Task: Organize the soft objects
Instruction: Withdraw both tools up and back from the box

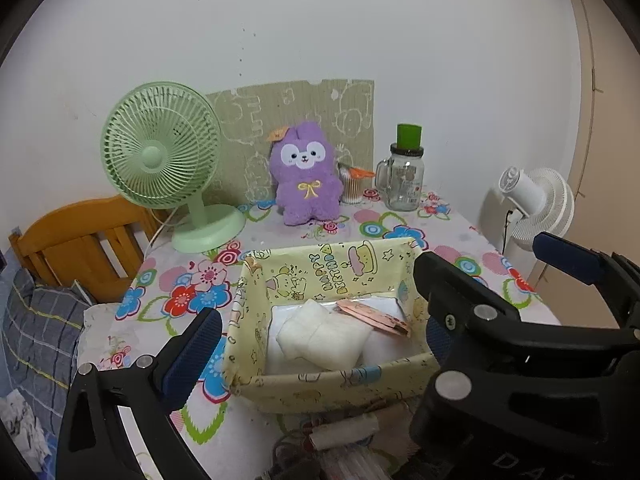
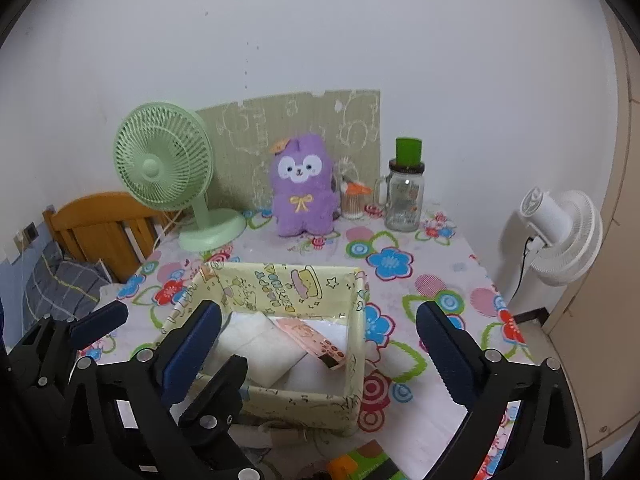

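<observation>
A yellow cartoon-print box [image 1: 320,384] [image 2: 304,404] stands on the flowered table. It holds white soft packs [image 1: 324,336] [image 2: 260,344] and a pink packet [image 1: 372,316] [image 2: 312,340]. A purple plush bunny [image 1: 306,172] [image 2: 302,188] sits upright at the back against the wall. My left gripper [image 1: 320,344] is open and empty, its fingers on either side of the box's near end. My right gripper [image 2: 320,352] is open and empty, also spread over the box. The left gripper's black body shows at lower left in the right wrist view.
A green desk fan [image 1: 164,156] [image 2: 168,168] stands back left. A glass jar with a green cup [image 1: 404,176] [image 2: 406,196] and a cotton-swab tub [image 1: 352,188] stand back right. A white fan [image 2: 560,232] stands beyond the table's right edge. Wooden bed frame [image 1: 80,236] at left.
</observation>
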Action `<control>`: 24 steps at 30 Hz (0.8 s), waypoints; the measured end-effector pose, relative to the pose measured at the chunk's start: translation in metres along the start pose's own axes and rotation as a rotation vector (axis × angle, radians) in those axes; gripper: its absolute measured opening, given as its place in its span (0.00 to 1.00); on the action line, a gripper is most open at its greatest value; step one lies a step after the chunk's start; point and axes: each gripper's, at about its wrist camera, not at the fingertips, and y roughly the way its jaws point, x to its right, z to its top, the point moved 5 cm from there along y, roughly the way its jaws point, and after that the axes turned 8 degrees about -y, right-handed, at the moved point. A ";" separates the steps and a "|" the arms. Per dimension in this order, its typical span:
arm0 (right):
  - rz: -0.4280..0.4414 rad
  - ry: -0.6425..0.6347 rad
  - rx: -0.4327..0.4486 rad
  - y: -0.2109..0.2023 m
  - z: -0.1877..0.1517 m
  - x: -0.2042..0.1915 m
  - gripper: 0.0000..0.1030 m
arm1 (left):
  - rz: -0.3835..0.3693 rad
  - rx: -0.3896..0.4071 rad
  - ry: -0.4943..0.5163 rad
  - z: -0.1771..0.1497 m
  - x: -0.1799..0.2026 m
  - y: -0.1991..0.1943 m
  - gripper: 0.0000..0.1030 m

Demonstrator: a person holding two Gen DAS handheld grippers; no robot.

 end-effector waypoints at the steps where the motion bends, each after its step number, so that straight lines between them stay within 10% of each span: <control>1: -0.002 -0.002 0.007 -0.005 0.000 0.000 0.99 | -0.003 0.006 -0.004 0.000 0.000 -0.004 1.00; 24: 0.002 -0.029 0.114 -0.096 -0.015 -0.006 1.00 | -0.013 0.125 -0.025 -0.018 0.004 -0.088 1.00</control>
